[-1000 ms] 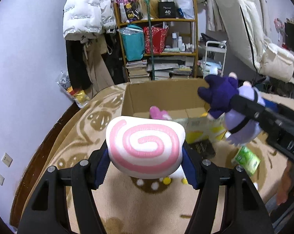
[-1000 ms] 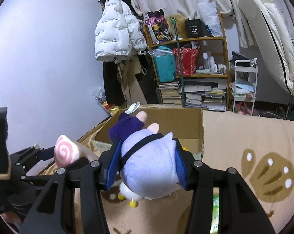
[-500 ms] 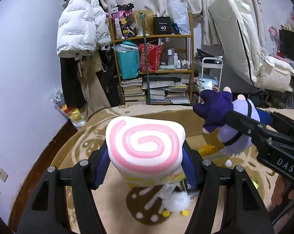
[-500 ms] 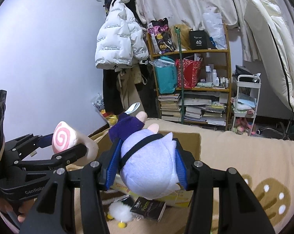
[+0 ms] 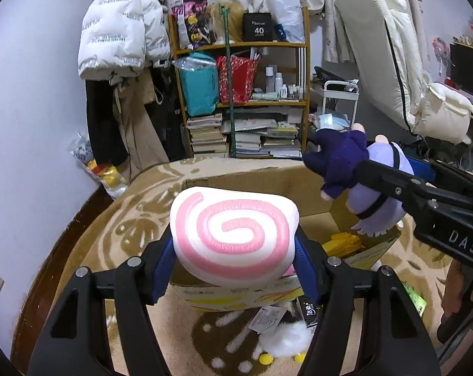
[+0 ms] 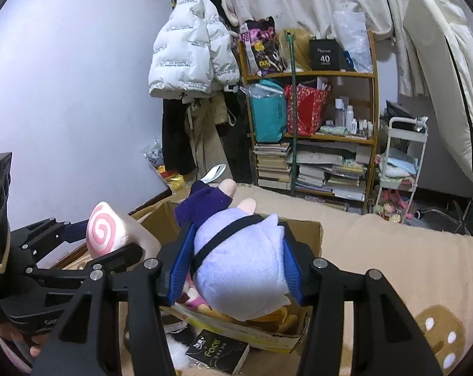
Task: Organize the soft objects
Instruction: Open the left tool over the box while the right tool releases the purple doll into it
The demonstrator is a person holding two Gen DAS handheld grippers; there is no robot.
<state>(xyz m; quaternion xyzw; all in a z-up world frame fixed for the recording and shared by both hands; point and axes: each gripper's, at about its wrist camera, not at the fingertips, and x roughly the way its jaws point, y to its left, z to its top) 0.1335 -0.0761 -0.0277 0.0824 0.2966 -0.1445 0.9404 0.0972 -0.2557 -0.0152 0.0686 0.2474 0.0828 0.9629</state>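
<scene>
Two soft toys are up in the air, one per tool: a white cushion with a pink spiral (image 5: 233, 235) and a lavender plush doll with a dark purple top (image 6: 239, 263). One open cardboard box (image 5: 317, 188) sits below them, and at least two more soft things lie inside it, a yellow one (image 5: 346, 242) and a pink one (image 6: 194, 297), though the toys in front hide most of the inside.

The left hand-held gripper (image 5: 233, 250) is spread wide, its blue pads (image 5: 162, 266) pressed against both sides of the spiral cushion, which it holds above the box's near wall. The right hand-held gripper (image 6: 238, 266) is likewise clamped on the lavender doll, pads on both flanks, holding it over the right part of the box.

The box rests on a beige rug with brown paw-print shapes (image 6: 437, 329). In front of the box lie a black packet printed "face" (image 6: 217, 349), a white fluffy toy with yellow feet (image 5: 286, 341) and a green packet (image 5: 416, 300). Behind stands one wooden shelf unit (image 5: 245, 103) stacked with books, bottles, a teal bag and a red bag. A white puffer jacket (image 5: 120, 28) hangs beside it against the pale wall. A small white trolley (image 6: 399, 156) stands to the shelf's right, with a cream mattress (image 5: 390, 62) leaning behind it.
</scene>
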